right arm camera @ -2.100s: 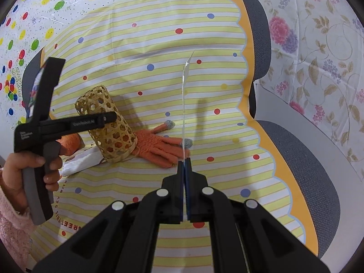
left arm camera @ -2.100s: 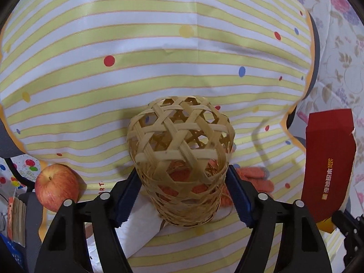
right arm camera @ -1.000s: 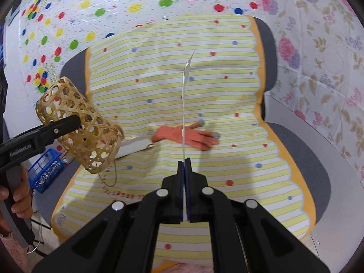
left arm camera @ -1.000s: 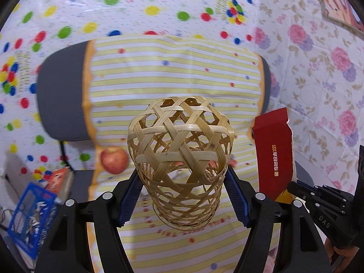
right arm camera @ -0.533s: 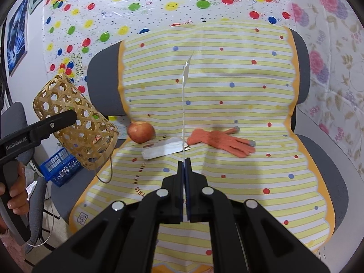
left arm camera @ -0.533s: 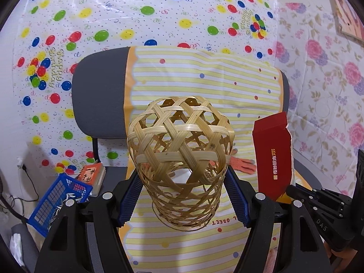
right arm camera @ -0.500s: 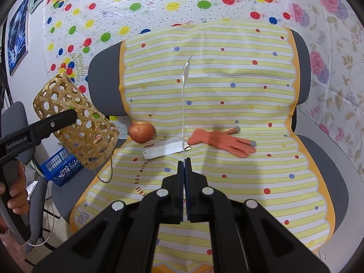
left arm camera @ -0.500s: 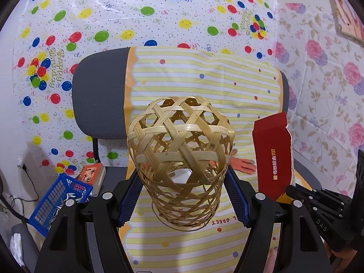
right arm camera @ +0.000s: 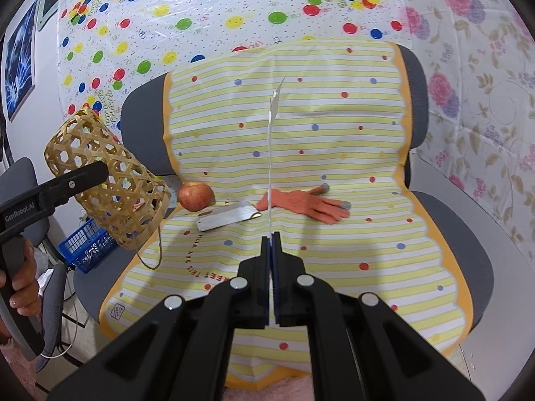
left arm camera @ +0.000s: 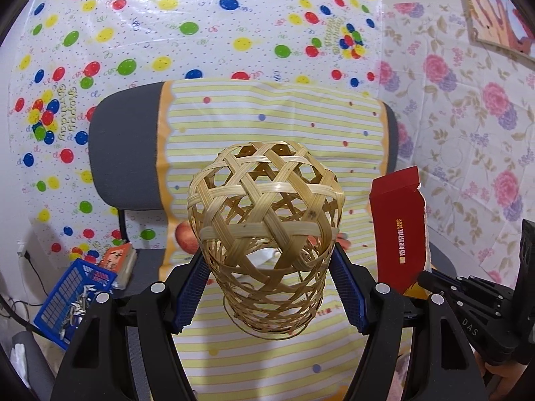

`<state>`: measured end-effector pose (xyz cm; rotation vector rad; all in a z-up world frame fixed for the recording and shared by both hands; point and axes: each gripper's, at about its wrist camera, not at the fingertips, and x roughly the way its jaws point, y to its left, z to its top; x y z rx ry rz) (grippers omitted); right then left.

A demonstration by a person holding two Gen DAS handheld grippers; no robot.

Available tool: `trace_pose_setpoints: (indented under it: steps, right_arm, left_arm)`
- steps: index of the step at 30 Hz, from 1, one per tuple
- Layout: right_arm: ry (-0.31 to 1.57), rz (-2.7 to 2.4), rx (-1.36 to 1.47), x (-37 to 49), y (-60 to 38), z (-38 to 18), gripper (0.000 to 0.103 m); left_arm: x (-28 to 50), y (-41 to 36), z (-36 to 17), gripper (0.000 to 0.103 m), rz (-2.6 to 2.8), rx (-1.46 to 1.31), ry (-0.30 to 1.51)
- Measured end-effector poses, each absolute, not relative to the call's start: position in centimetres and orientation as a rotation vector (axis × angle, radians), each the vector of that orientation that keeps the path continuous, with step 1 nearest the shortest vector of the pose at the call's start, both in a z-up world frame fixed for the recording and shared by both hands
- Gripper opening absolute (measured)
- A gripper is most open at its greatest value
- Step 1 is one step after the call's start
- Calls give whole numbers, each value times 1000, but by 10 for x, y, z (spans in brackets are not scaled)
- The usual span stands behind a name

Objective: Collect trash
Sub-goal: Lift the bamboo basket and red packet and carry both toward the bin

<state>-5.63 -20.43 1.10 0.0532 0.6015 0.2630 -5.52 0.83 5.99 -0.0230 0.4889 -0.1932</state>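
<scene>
My left gripper (left arm camera: 267, 267) is shut on a woven bamboo basket (left arm camera: 264, 234) and holds it in the air, its blue pads pressing on both sides. From the right wrist the basket (right arm camera: 107, 180) hangs left of the chair. My right gripper (right arm camera: 271, 240) is shut on a flat red packet (left arm camera: 398, 230), seen edge-on as a thin white strip (right arm camera: 269, 153). On the striped chair seat (right arm camera: 334, 250) lie a red apple (right arm camera: 195, 196), a silver wrapper (right arm camera: 227, 219) and an orange glove (right arm camera: 307, 204).
A blue crate (right arm camera: 90, 244) stands on the floor left of the chair, with an orange booklet (left arm camera: 118, 257) beside it. A second grey chair (right arm camera: 50, 287) is at the far left. A balloon-print sheet (left arm camera: 200, 26) covers the wall behind.
Both grippers have drawn back from the chair, so the whole seat and backrest now show. The basket has left the seat and hangs in the air; the right grip on the packet is unchanged.
</scene>
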Motion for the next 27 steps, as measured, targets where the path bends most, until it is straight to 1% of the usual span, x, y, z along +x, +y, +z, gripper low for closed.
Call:
trace_pose_setpoints:
  steps: [6, 13, 21, 27]
  right_arm:
    - [586, 199, 71, -80, -234, 10, 2]
    - [606, 23, 79, -120, -288, 4, 2]
    - [641, -155, 106, -179, -334, -10, 2]
    - [690, -268, 141, -225, -359, -30, 2]
  left_arm:
    - [-66, -26, 52, 70, -280, -8, 480]
    - [-81, -86, 36, 70, -479, 12, 468]
    - [-106, -156, -2, 71, -689, 53, 534]
    - [-129, -191, -26, 71, -793, 90, 570]
